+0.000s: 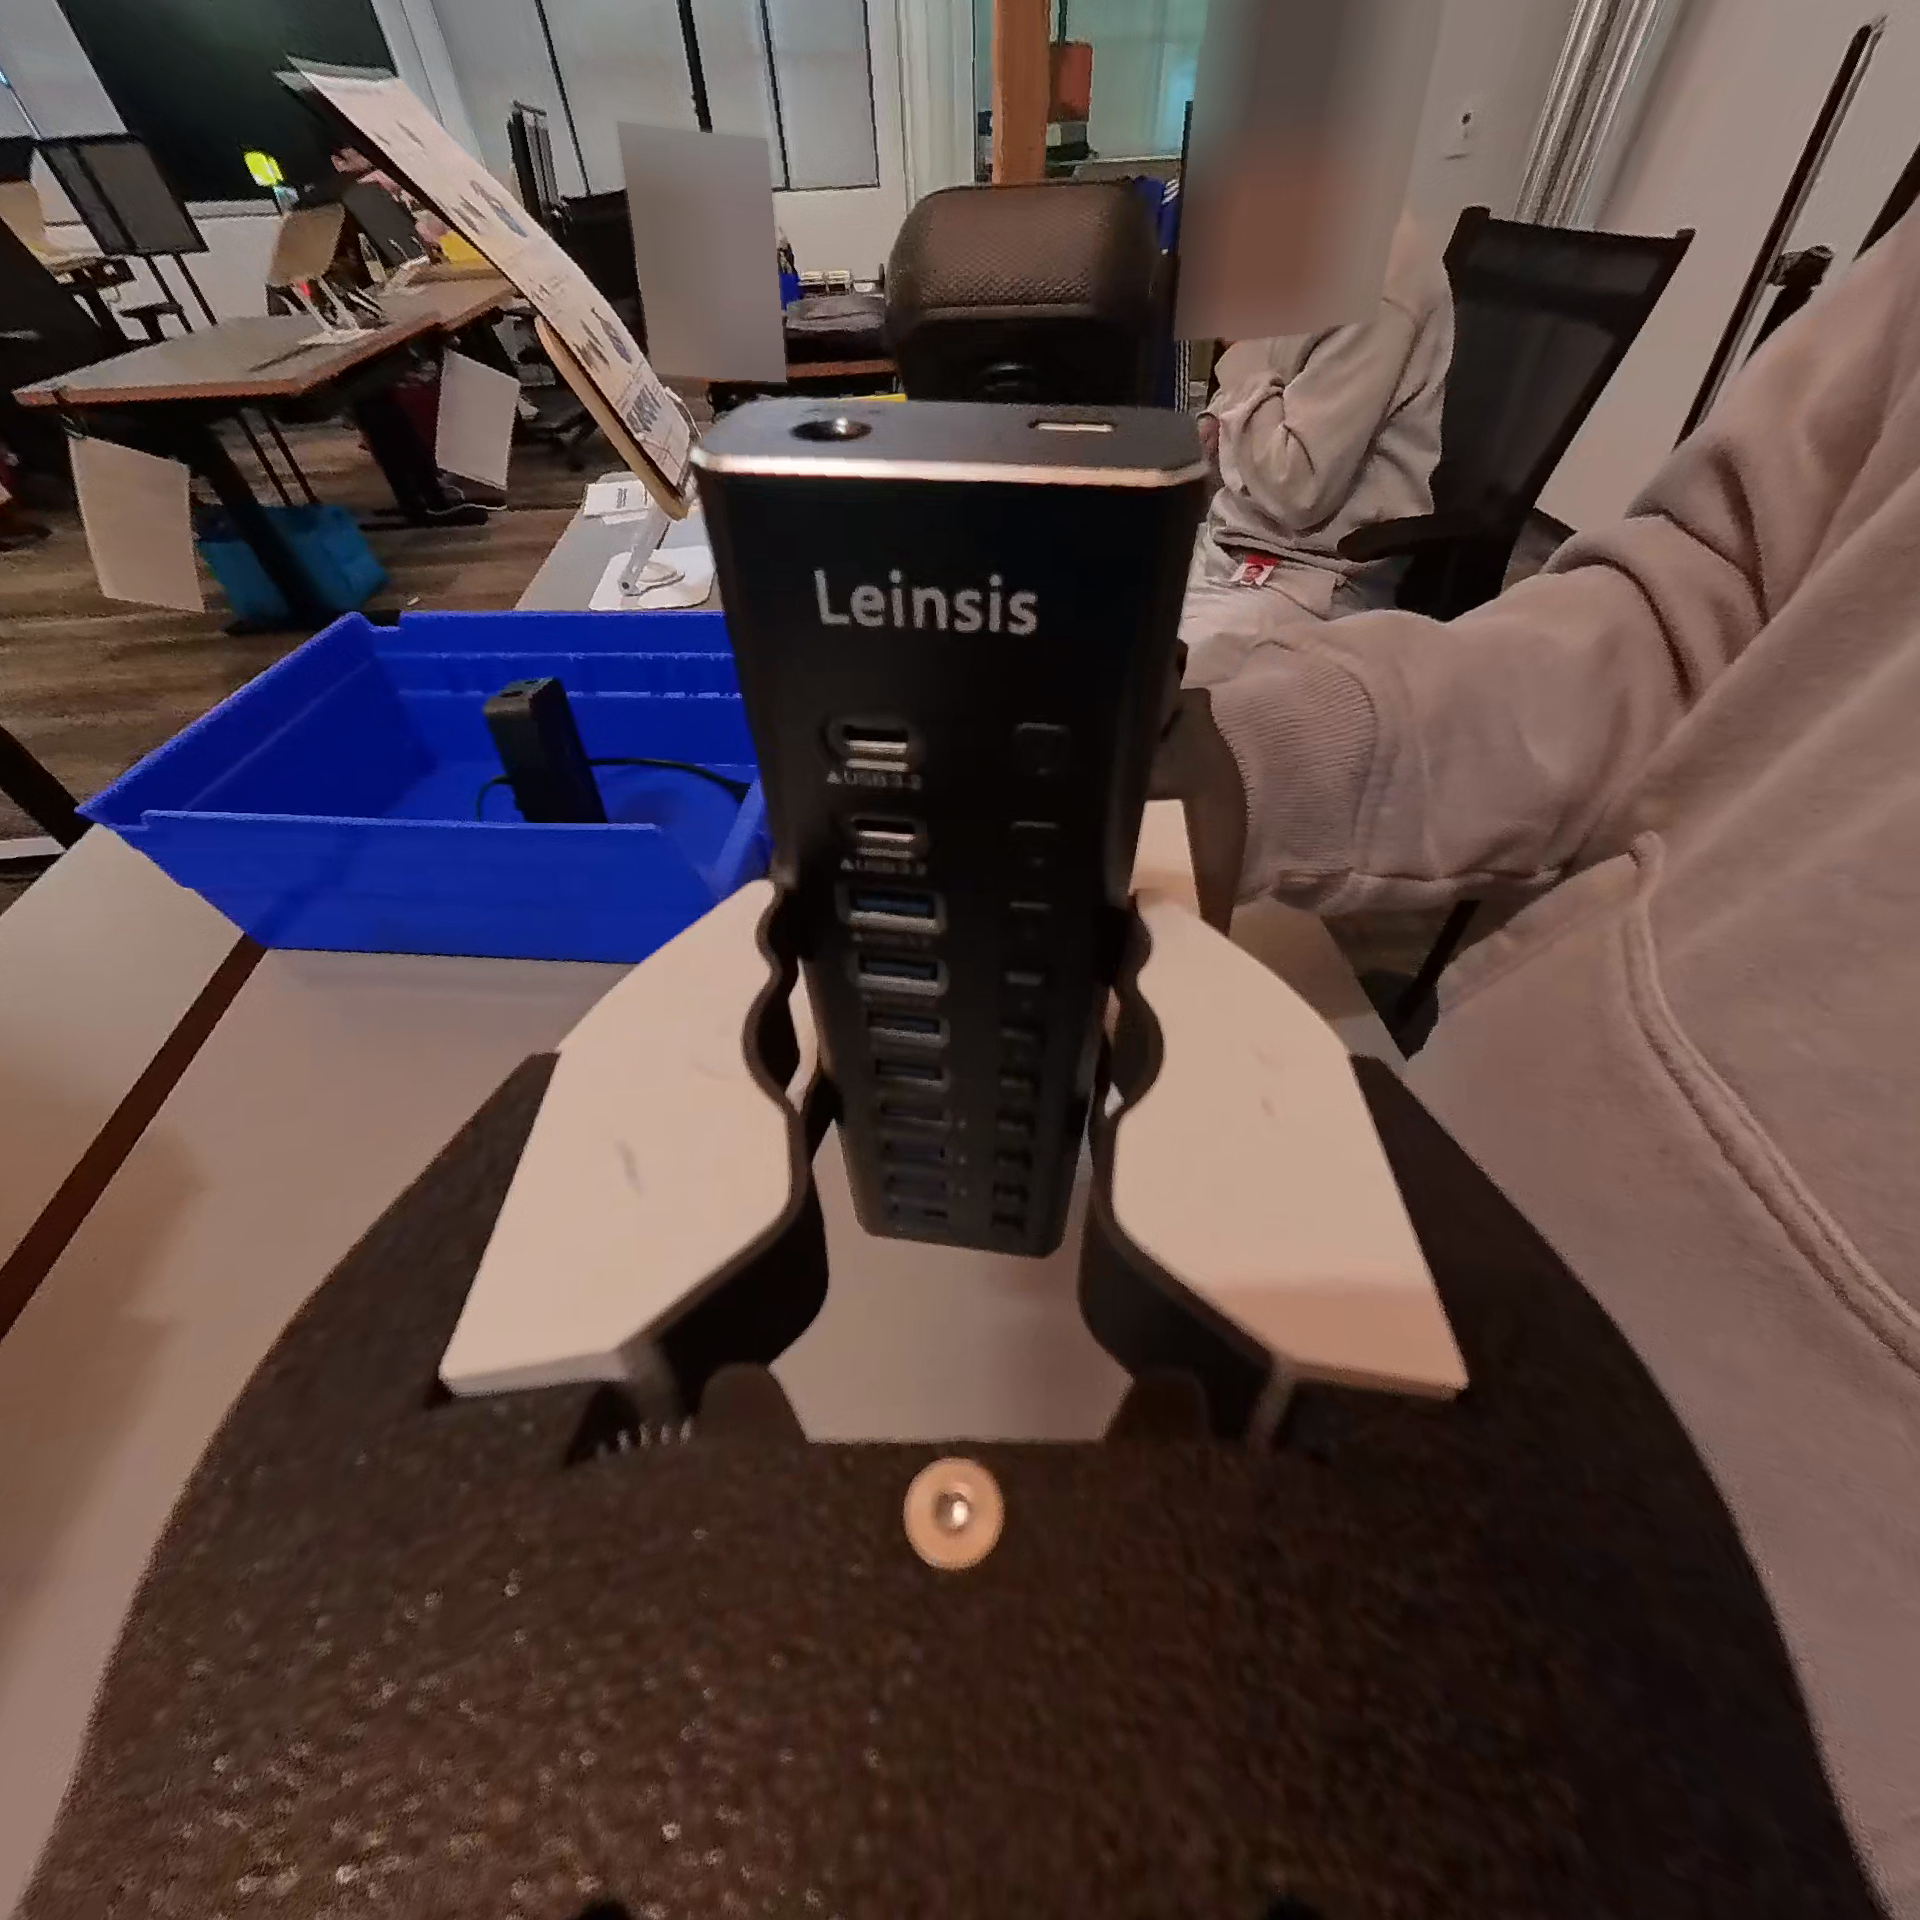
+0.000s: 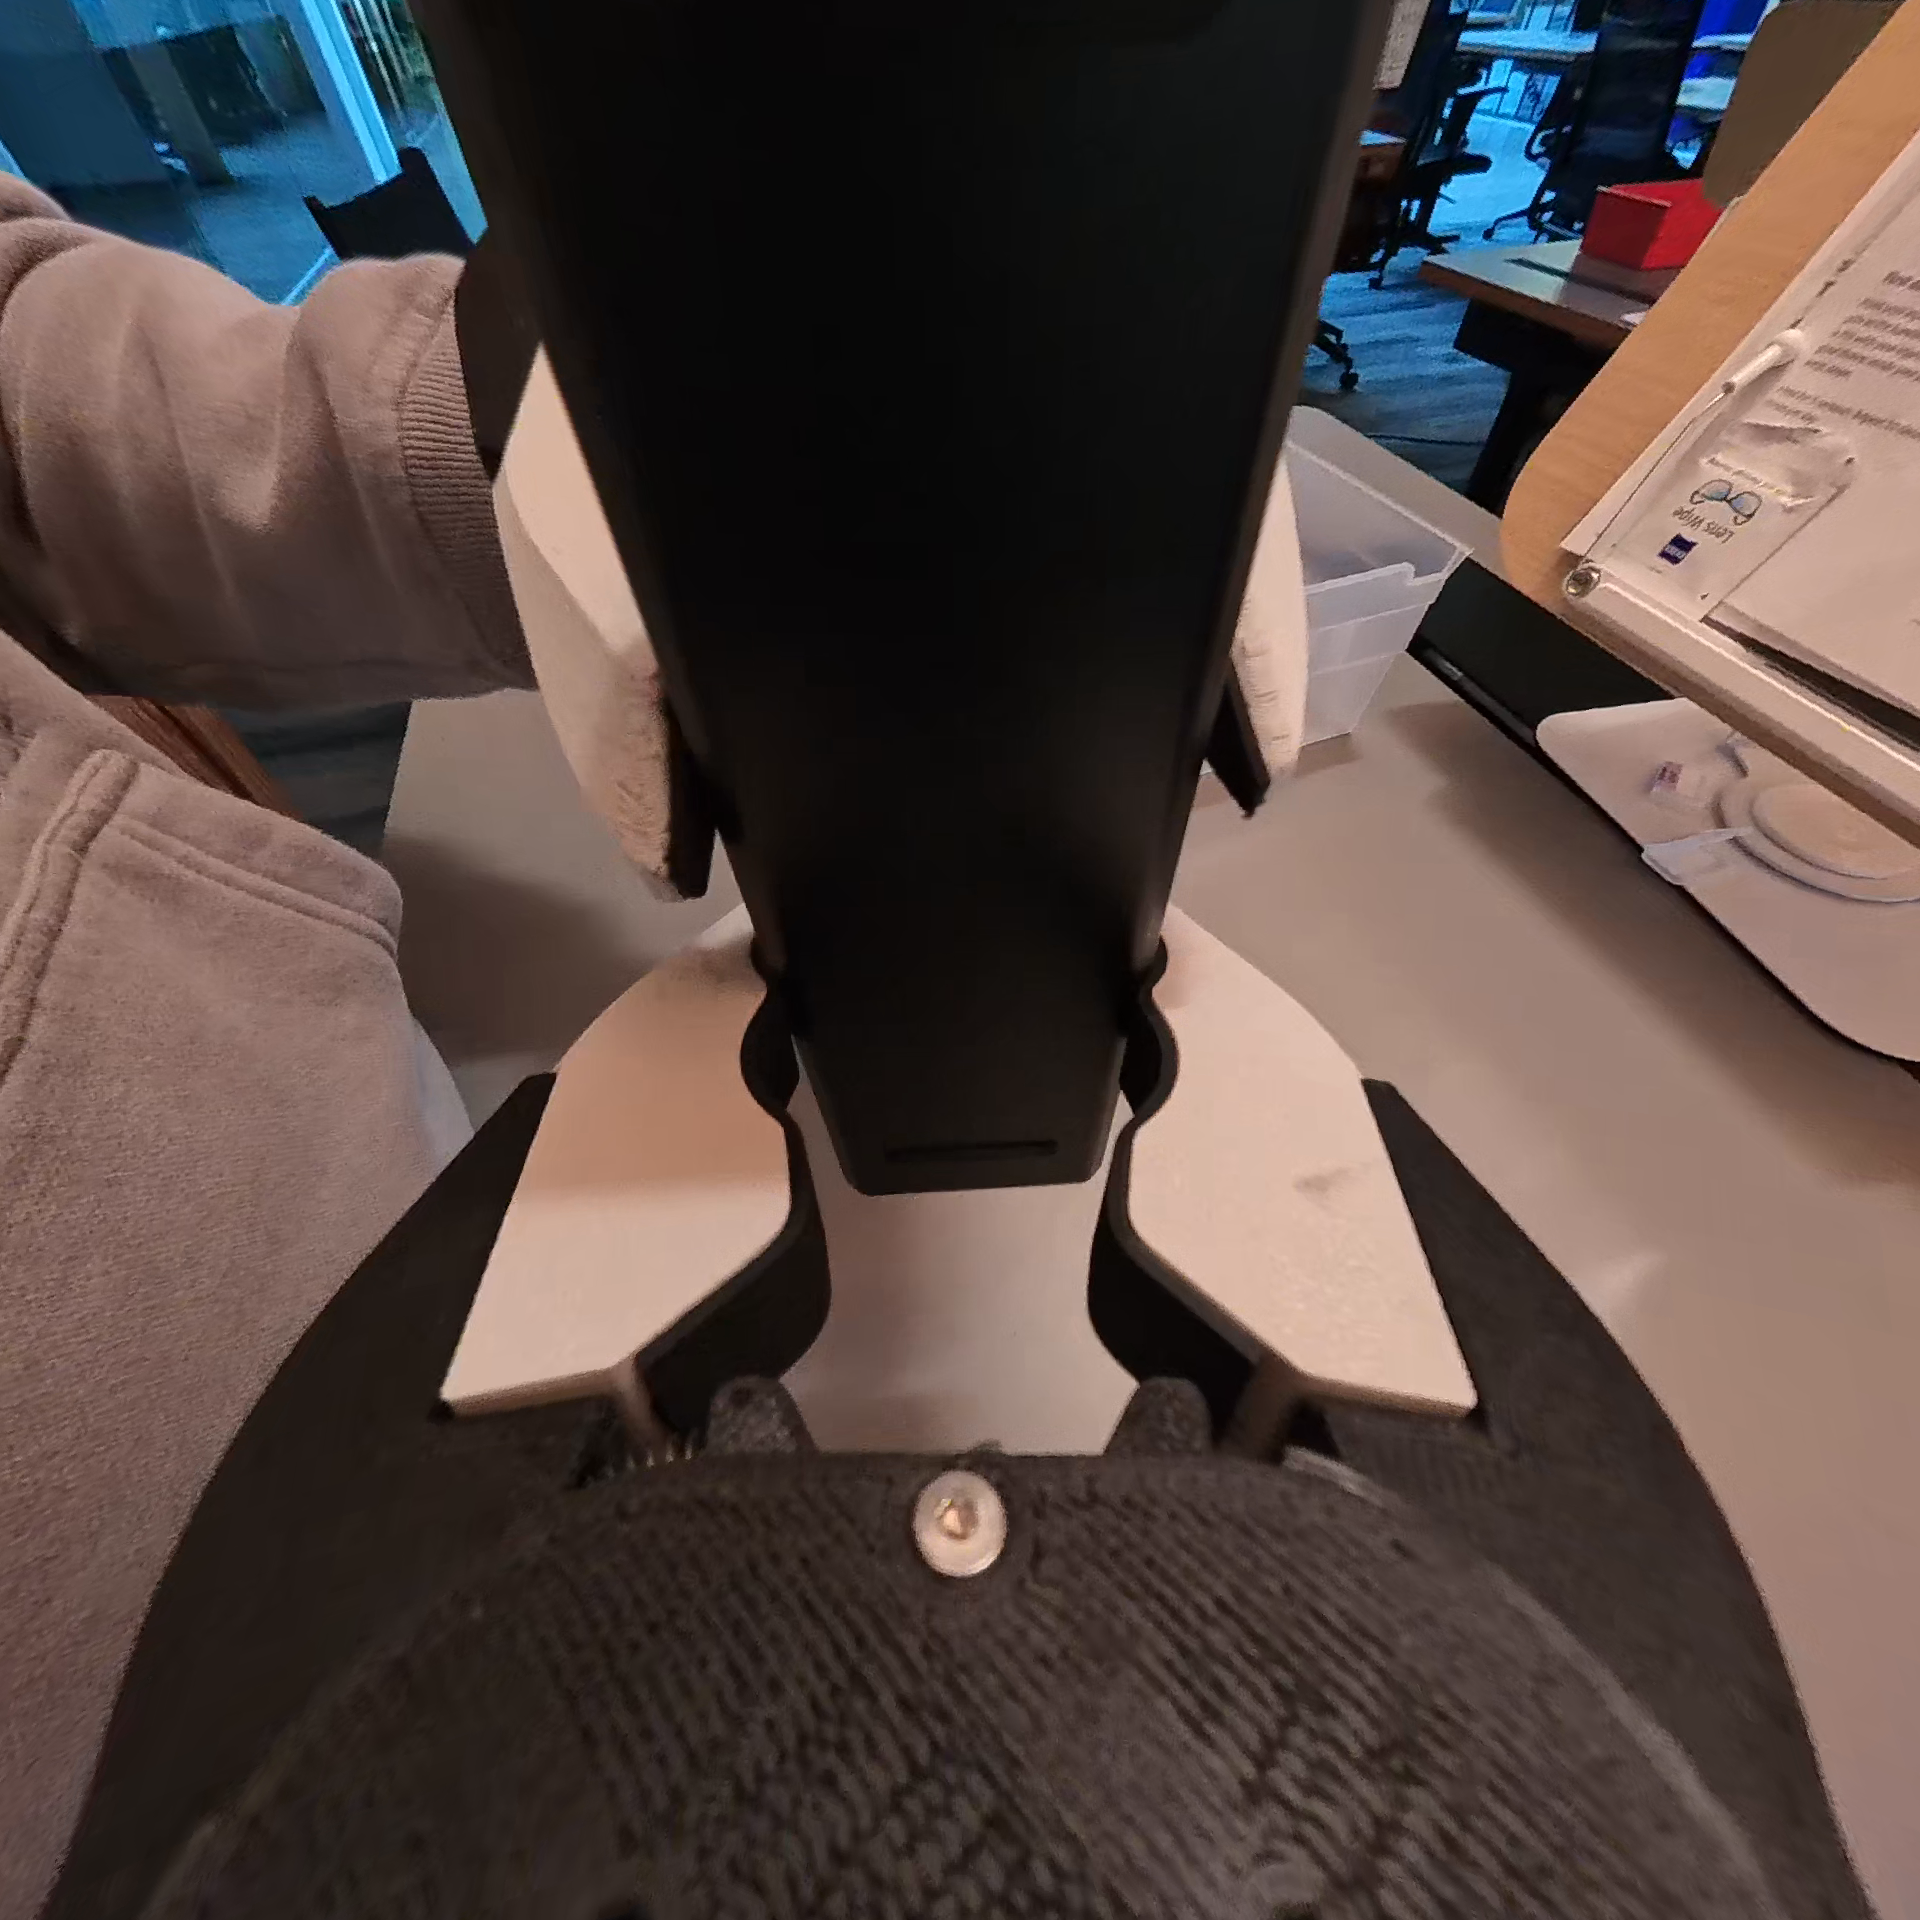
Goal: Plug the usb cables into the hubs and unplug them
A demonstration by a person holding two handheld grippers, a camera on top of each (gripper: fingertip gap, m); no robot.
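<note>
Behind the grey bench (image 1: 343, 1049) a blue bin (image 1: 312, 831) is sitting; I'm clamping my left tool (image 1: 951, 935) and right tool (image 2: 956, 987) on the black hub (image 1: 951, 810).

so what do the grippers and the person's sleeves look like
Both the left gripper and right gripper have white fingers with wavy black inner pads, on a textured black body with a silver screw. The sleeve is a beige-grey sweatshirt with ribbed cuff.

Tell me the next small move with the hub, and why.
Probably open the right tongs and draw them back. Both tongs clamp the same black hub: the left tongs hold its port side, the right its plain back. No cable is in its visible ports, so a free gripper is needed to fetch one.
</note>
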